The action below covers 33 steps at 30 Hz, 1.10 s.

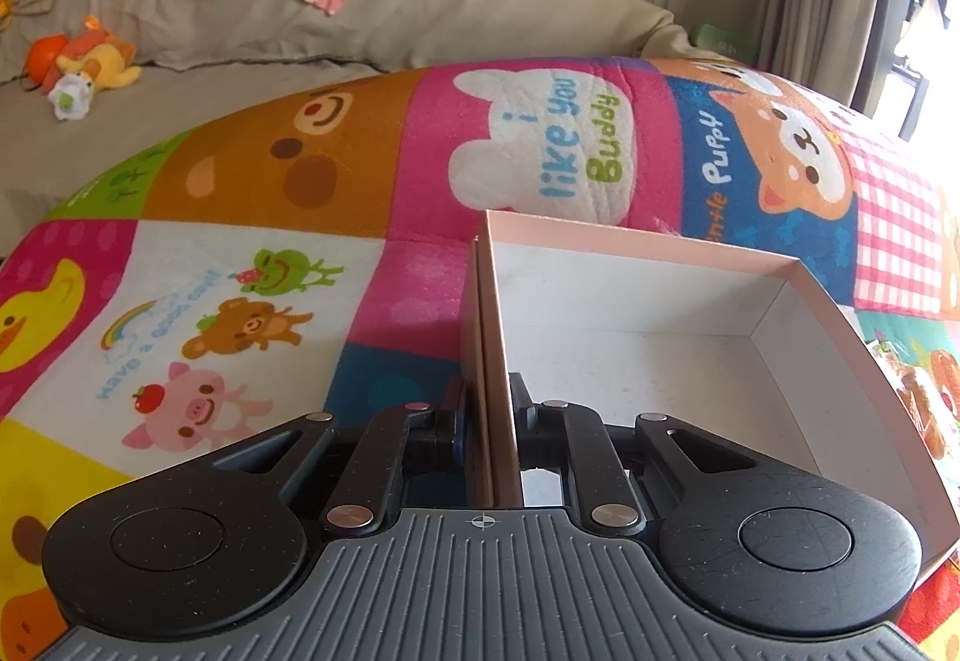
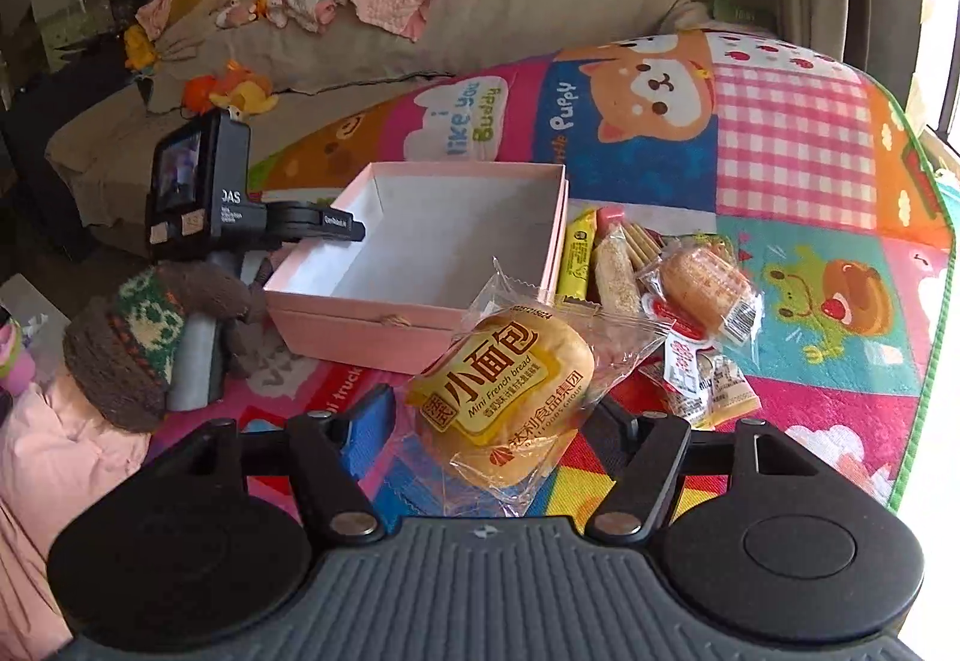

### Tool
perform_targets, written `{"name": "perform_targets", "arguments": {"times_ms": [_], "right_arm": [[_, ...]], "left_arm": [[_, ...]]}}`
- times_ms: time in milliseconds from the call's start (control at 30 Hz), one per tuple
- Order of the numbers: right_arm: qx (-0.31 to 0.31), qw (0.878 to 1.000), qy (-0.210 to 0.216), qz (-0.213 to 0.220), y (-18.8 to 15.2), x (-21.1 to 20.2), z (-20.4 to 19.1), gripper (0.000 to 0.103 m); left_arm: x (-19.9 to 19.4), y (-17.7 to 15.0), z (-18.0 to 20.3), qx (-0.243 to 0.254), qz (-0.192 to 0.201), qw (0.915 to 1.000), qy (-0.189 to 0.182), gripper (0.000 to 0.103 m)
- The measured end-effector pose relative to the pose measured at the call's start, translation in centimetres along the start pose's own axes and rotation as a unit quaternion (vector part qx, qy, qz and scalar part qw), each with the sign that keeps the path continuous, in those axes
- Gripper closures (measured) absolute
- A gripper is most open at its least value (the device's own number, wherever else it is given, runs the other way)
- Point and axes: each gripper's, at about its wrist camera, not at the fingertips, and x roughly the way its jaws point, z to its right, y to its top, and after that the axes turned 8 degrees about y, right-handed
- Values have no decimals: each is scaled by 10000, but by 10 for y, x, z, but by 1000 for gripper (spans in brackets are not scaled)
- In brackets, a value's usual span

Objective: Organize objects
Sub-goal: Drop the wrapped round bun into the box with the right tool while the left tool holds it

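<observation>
The left gripper is seen clamped on the near wall of the pink box, fingers pressed together on the card, apparently so the box is kept steady and open-side up on the play mat. Over on the right, the bread packet is held between the fingers of the right gripper, lifted clear of the mat and just short of the box's front wall. The box is still empty. The remaining snacks are left piled just beside its right wall, presumably waiting to be loaded next.
</observation>
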Motion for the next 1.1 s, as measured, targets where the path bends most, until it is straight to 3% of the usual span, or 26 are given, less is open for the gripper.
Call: {"name": "perform_targets", "arguments": {"times_ms": [167,333,400,433,500,600,767,933,1100], "right_arm": [[-126,9995,93,259,41,26,-5,35],[-287,9970,405,591,99,79,-16,34],[-62,9955,774,544,121,104,-12,29],[130,9953,830,479,128,114,-9,21],[367,9943,904,421,135,127,-2,20],[430,9958,693,428,128,127,11,20],[510,9975,-46,489,102,103,54,19],[832,9908,-959,466,65,83,108,14],[1242,9830,-1330,260,29,83,141,14]], "left_arm": [[0,0,0,30,18,10000,13,88],[0,-1,1,68,51,10000,9,88],[0,-2,2,112,70,9999,7,88],[0,-2,2,116,82,9999,-5,88],[1,-2,1,91,71,9999,-35,88],[1,-2,0,88,75,9999,-40,88],[1,-3,0,106,91,9999,-13,88],[0,-4,1,102,105,9999,-6,88],[0,-5,1,111,123,9999,2,88]]}}
